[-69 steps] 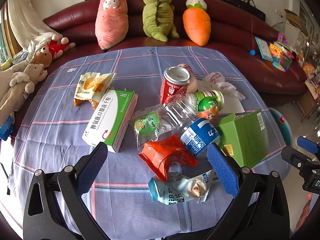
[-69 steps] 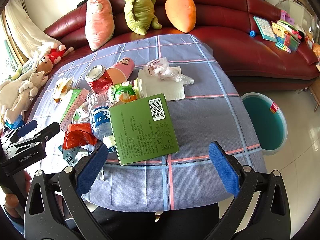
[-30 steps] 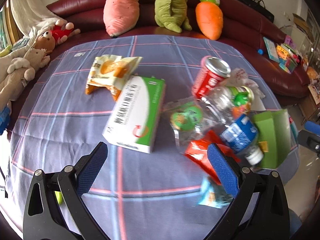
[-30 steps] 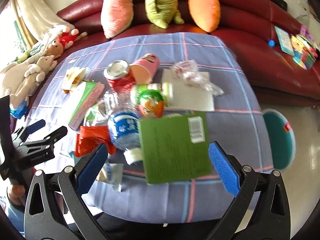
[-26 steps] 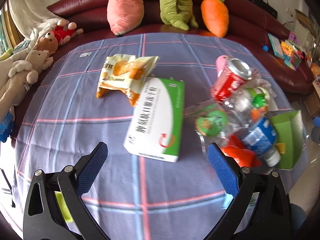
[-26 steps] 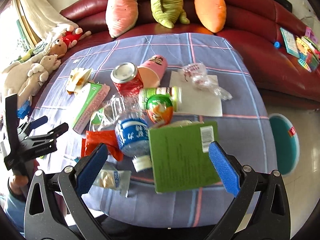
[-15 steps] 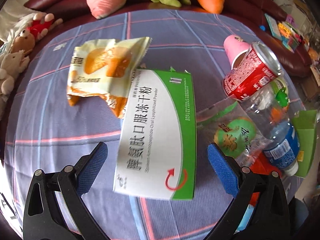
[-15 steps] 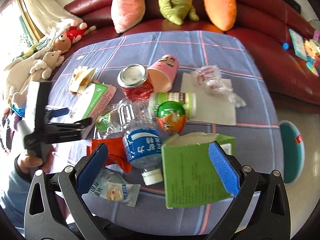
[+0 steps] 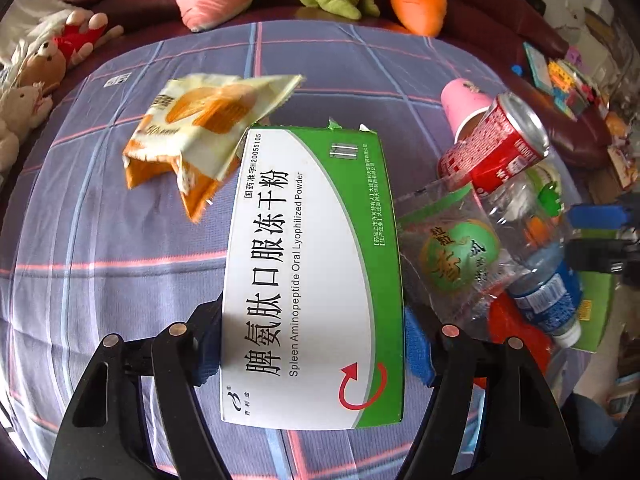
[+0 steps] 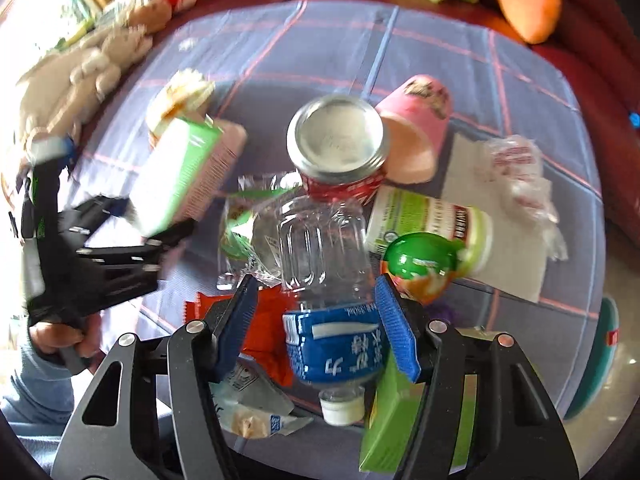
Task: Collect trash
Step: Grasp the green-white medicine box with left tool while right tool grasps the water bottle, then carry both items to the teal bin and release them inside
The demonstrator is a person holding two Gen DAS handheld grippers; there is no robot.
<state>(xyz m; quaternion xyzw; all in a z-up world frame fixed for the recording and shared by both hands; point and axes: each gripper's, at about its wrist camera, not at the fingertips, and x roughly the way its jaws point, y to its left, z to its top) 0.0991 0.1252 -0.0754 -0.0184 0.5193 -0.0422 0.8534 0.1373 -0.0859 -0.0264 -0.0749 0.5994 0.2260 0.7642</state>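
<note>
Checked cloth covers the worktop point(image 9: 100, 264), with a red sofa and plush toys behind it. Both grippers have come down onto the litter since a second ago and have just been closing. The left gripper point(image 9: 316, 344) now has its fingers clamped on the two long edges of the box point(image 9: 312, 264), which fills the near view; the right wrist view shows the box tilted up off the cloth. The right gripper point(image 10: 316, 320) straddles the bottle point(image 10: 324, 280) at its blue label (right pad touching, left pad not yet), so its fingers are apart around it. The can point(image 10: 338, 148), cup point(image 10: 416, 136) and wrappers lie untouched beside them. Judging by this, two pieces are about to go to the bin point(image 10: 600, 360), at the worktop's right edge.
</note>
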